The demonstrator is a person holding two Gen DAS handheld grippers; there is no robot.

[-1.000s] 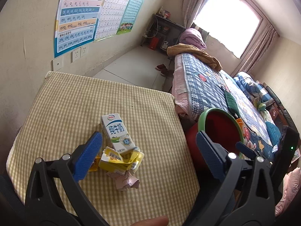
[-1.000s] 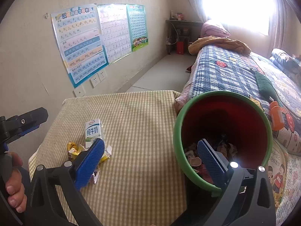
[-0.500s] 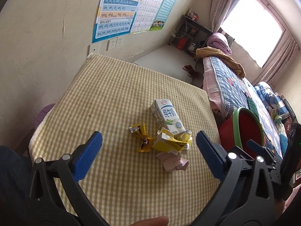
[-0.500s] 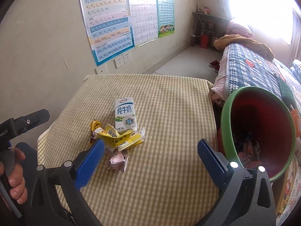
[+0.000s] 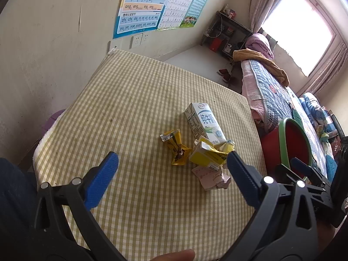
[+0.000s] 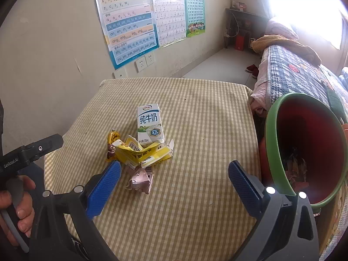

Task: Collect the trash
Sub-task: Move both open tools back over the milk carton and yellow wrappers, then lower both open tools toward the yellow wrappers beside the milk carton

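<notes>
A white milk carton (image 5: 204, 123) (image 6: 150, 123) lies on the checked table (image 5: 134, 100) (image 6: 206, 117). Against its near end sits a torn yellow box (image 5: 209, 154) (image 6: 143, 153), with a yellow candy wrapper (image 5: 176, 145) (image 6: 112, 141) to its left and a crumpled pink paper (image 5: 212, 177) (image 6: 140, 179) in front. My left gripper (image 5: 173, 175) is open above the table, short of the pile. My right gripper (image 6: 174, 180) is open too, with the pink paper just inside its left finger. A red bin with a green rim (image 5: 292, 140) (image 6: 308, 143) stands at the table's right edge, trash in its bottom.
A bed with a blue quilt (image 5: 276, 93) (image 6: 300, 74) lies beyond the bin. The wall with posters (image 5: 141, 6) (image 6: 128, 21) runs along the table's left and far side. A hand (image 6: 15, 206) holds the left gripper's handle at the left edge.
Both grippers swung left and back from the bin toward the trash pile. The bin has slid to the right of both views and the pile now sits between the fingers.
</notes>
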